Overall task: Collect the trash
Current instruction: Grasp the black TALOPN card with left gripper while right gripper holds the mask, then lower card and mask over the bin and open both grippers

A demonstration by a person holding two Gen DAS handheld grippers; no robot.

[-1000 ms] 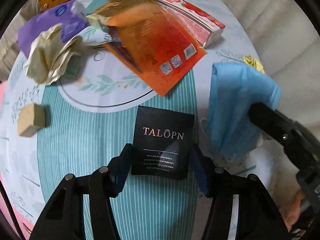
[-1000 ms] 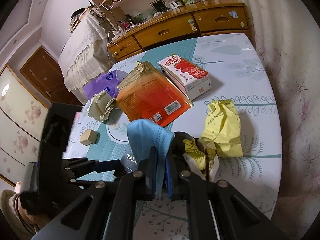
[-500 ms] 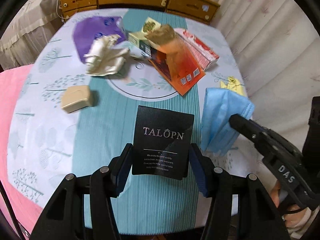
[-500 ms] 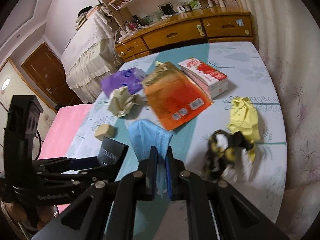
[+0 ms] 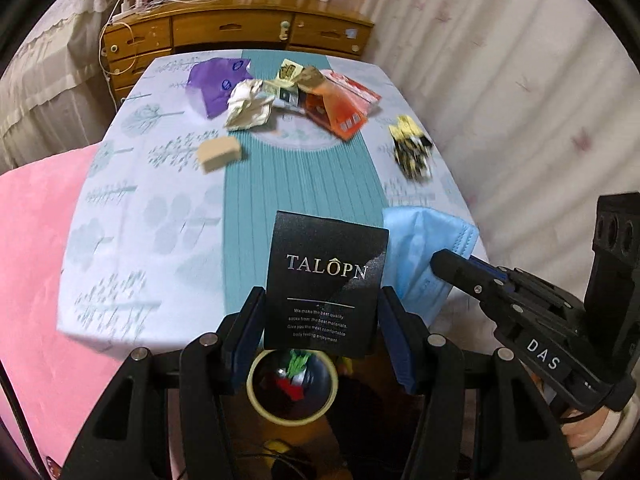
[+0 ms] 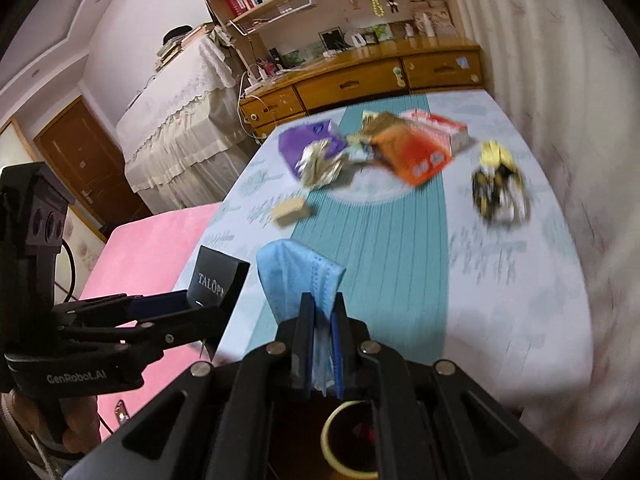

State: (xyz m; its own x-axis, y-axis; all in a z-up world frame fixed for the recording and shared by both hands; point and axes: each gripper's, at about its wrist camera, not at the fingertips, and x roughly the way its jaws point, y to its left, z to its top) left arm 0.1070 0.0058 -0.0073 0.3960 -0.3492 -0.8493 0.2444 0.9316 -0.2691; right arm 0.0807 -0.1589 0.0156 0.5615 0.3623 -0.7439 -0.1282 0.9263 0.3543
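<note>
Now the carry: left gripper [image 5: 320,332] clamps the black card [image 5: 326,280], right gripper [image 6: 322,344] pinches the blue mask [image 6: 298,276], both above the bin [image 5: 292,386] at bottom centre; next, release over it.

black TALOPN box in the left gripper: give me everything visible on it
The black TALOPN box is a small, flat, matte carton with pale "TALOPN" lettering, a thin rule and small print beneath. It stands upright, clamped at its lower sides between the blue pads of the left gripper, lifted clear of the table, above a yellow-rimmed bin. Only the pads visibly touch it.
</note>
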